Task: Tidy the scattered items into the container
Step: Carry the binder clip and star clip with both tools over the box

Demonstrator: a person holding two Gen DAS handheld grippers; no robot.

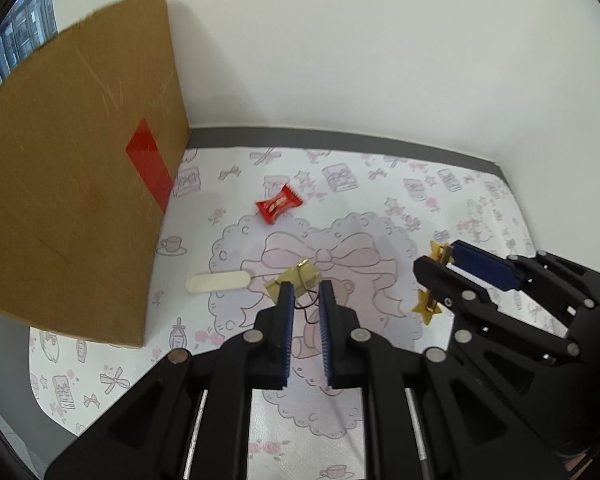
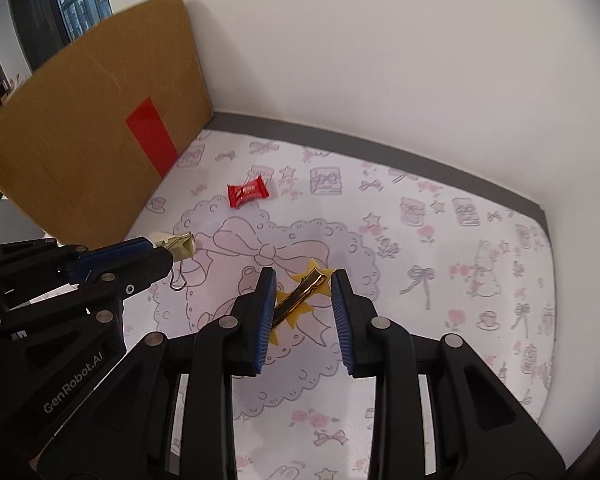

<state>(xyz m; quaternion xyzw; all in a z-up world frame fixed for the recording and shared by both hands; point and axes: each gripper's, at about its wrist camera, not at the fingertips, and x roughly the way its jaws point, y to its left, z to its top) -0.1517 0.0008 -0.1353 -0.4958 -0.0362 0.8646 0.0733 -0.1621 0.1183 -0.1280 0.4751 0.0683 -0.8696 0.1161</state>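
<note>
A gold binder clip lies on the patterned mat, with my left gripper open by a narrow gap right at it. The left fingertip covers part of the clip, and its black wire handles show between the jaws. In the right wrist view the binder clip sits at the left gripper's tip. My right gripper is open wide around a gold hair clip with yellow stars, and its left pad touches the clip's near end. A red candy wrapper and a pale flat stick lie loose on the mat.
A tall cardboard box with a strip of red tape stands at the left, its wall close to the stick. A white wall runs along the back and right. The mat ends at a grey border at the back.
</note>
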